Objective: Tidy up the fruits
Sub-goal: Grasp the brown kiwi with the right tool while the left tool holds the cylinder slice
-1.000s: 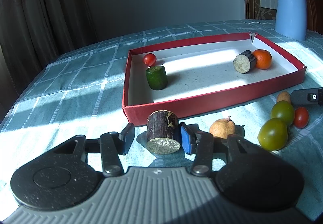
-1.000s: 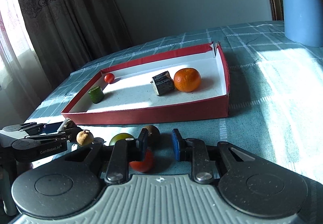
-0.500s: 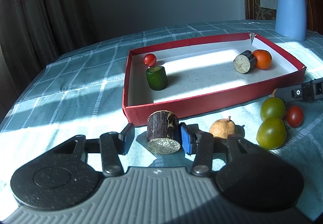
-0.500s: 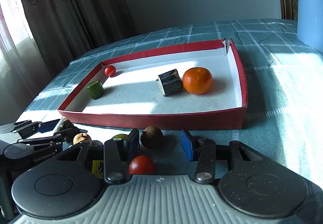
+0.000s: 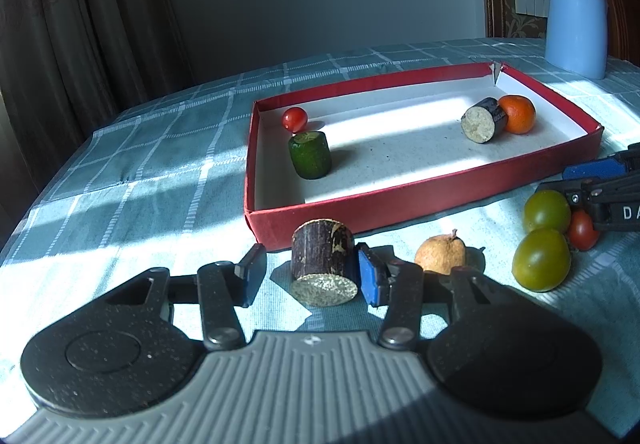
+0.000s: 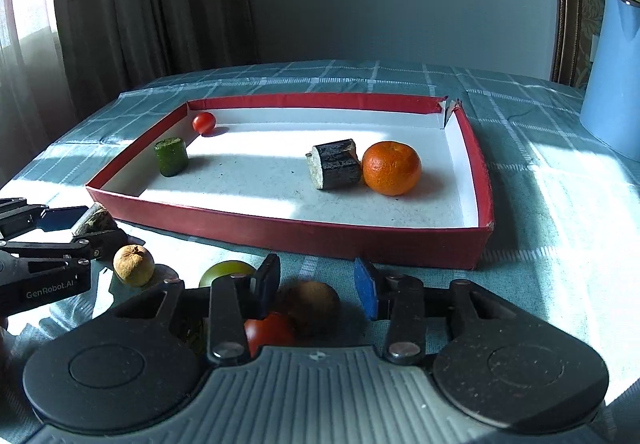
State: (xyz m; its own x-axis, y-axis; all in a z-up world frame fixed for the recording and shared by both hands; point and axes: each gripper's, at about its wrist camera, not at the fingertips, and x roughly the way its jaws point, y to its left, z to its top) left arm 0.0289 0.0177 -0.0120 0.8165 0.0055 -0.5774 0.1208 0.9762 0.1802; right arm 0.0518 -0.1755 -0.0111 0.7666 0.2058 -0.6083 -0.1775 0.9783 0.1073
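A red tray (image 5: 400, 199) (image 6: 288, 234) holds a cherry tomato (image 5: 295, 118), a green cucumber piece (image 5: 310, 155), a dark cut cylinder (image 5: 484, 119) and an orange (image 5: 517, 114) (image 6: 391, 167). My left gripper (image 5: 310, 276) is open around a dark sugarcane piece (image 5: 323, 262) on the cloth; its right pad touches the piece. My right gripper (image 6: 316, 286) is open around a brown round fruit (image 6: 314, 302), with a red tomato (image 6: 268, 330) below it.
A tan pear-like fruit (image 5: 440, 256) (image 6: 133, 265), two green tomatoes (image 5: 541, 265) (image 5: 547, 210) and a red tomato (image 5: 582, 230) lie on the checked cloth in front of the tray. A blue kettle (image 5: 576, 17) (image 6: 614, 71) stands at the back right.
My right gripper has swung round to face the tray and now has the brown fruit between its fingers. The left gripper and sugarcane piece have not moved.
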